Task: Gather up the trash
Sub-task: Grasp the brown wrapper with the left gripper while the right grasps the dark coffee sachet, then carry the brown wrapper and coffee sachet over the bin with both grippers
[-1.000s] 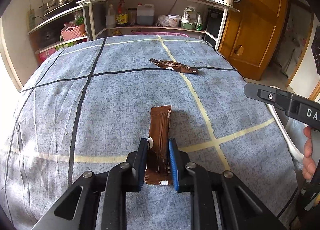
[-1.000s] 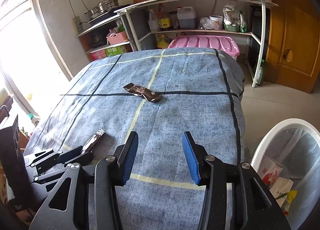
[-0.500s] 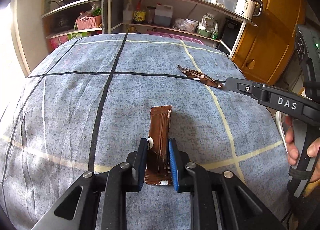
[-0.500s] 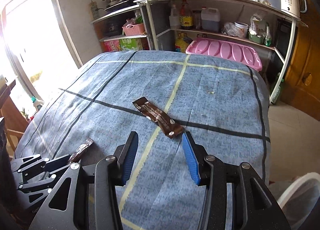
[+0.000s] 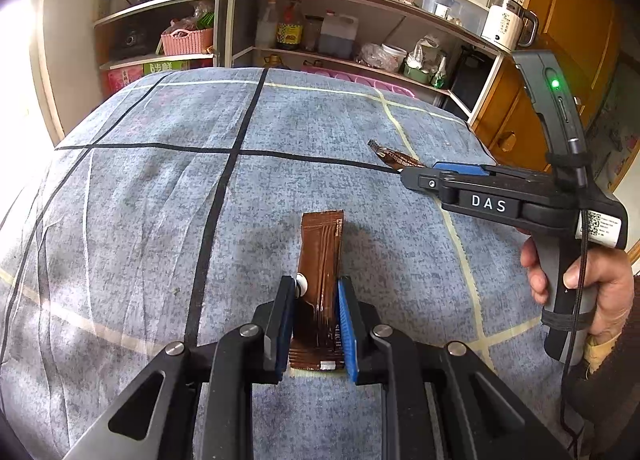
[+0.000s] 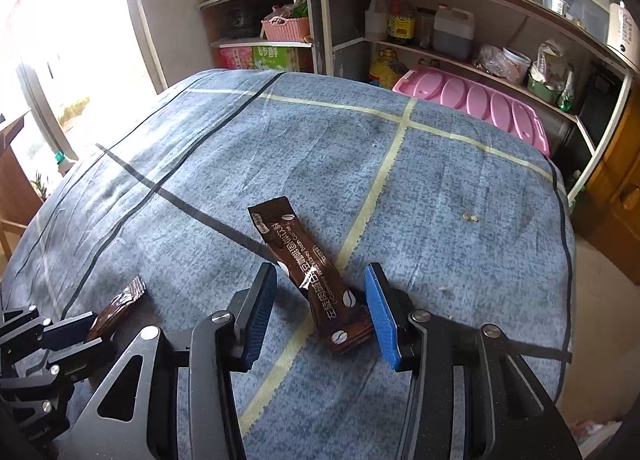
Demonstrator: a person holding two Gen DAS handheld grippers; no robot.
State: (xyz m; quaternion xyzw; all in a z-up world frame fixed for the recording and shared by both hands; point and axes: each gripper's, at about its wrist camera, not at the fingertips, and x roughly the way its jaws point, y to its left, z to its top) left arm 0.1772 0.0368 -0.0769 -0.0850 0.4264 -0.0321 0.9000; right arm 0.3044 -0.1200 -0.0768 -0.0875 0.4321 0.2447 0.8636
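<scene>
1. My left gripper is clamped on a flat brown sachet, which sticks out forward over the blue-grey cloth.
2. That sachet is glossy, creased lengthwise, with small white print near its lower end.
3. My right gripper stands partly open, its jaws on either side of a second sachet; I can't tell whether the pads touch it.
4. This one is dark brown with white lettering and coffee-bean marks, lying slantwise across the black line and yellow line.
</scene>
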